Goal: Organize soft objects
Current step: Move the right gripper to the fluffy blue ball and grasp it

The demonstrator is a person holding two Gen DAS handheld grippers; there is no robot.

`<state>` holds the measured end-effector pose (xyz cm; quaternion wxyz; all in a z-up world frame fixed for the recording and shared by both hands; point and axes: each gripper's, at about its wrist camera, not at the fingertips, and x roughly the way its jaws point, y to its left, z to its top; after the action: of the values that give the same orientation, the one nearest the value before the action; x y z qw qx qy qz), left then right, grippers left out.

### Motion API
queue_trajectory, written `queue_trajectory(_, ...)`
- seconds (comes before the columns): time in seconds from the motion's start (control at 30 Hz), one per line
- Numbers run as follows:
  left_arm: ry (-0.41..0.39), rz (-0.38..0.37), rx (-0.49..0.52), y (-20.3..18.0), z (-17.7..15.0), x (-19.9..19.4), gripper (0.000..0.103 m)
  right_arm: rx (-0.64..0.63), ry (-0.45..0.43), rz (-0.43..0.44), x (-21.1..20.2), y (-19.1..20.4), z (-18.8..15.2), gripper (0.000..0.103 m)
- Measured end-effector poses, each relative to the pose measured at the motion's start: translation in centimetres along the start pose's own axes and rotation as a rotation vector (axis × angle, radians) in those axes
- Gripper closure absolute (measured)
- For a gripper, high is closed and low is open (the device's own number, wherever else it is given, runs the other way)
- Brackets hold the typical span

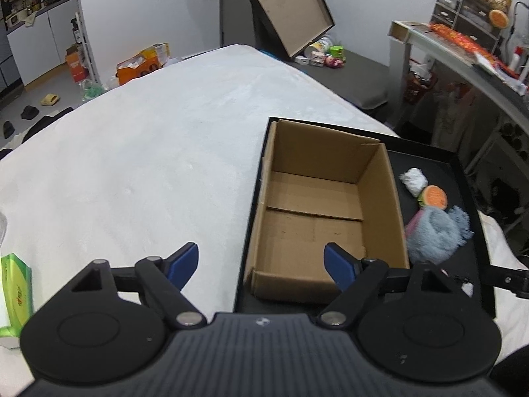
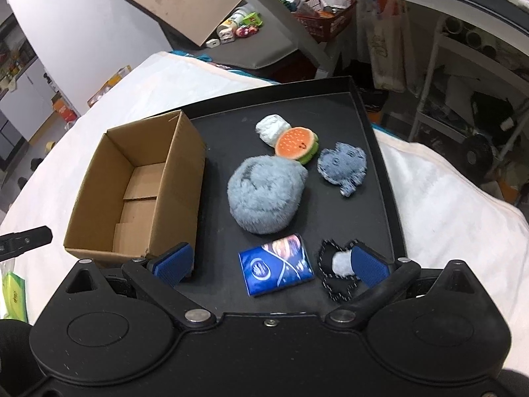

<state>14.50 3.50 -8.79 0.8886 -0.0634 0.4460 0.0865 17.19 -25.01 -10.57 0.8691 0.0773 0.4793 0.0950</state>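
Observation:
An empty open cardboard box (image 2: 132, 185) (image 1: 317, 211) stands on the left of a black tray (image 2: 373, 198) (image 1: 463, 264). To the box's right lie a fluffy grey-blue ball (image 2: 264, 195) (image 1: 433, 235), an orange burger plush (image 2: 297, 144) (image 1: 433, 197), a white wrapped bundle (image 2: 271, 127) (image 1: 411, 180), a blue denim plush (image 2: 344, 165), a blue tissue pack (image 2: 276, 264) and a black stitched piece with a grey tuft (image 2: 337, 271). My right gripper (image 2: 271, 263) is open over the tray's near edge, around the tissue pack, not touching it. My left gripper (image 1: 261, 264) is open and empty above the box's near left corner.
The tray lies on a white bed cover (image 1: 148, 152). A green tissue pack (image 1: 15, 294) lies at the bed's near left edge. A desk with shelves and clutter (image 1: 469, 53) stands to the right. A large flat cardboard tray (image 1: 284, 3) leans behind the bed.

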Motion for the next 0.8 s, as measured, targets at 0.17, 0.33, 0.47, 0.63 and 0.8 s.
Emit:
queue_trajectory(0.17, 0.022, 0.035, -0.003, -0.5, 0.9, 1.8, 0.025, -0.010, 0.027, 0.012, 1.6, 0.3, 1.6, 0.000)
queue_trajectory(0.33, 0.054, 0.072, -0.010, -1.1, 1.5, 3.6, 0.027, -0.016, 0.047, 0.014, 3.2, 0.3, 2.8, 0.000)
queue_trajectory(0.47, 0.071, 0.108, -0.024, -1.1, 1.7, 4.9, 0.030, -0.012, 0.068, 0.016, 4.6, 0.2, 3.5, 0.000)
queue_trajectory(0.63, 0.102, 0.140, -0.064, -1.0, 1.9, 6.5, 0.048, -0.024, 0.089, 0.018, 6.6, 0.4, 3.9, 0.000)
queue_trajectory(0.8, 0.127, 0.174, -0.093, -0.8, 1.9, 7.6, 0.073, -0.028, 0.113, 0.038, 8.5, 0.9, 4.2, 0.000)
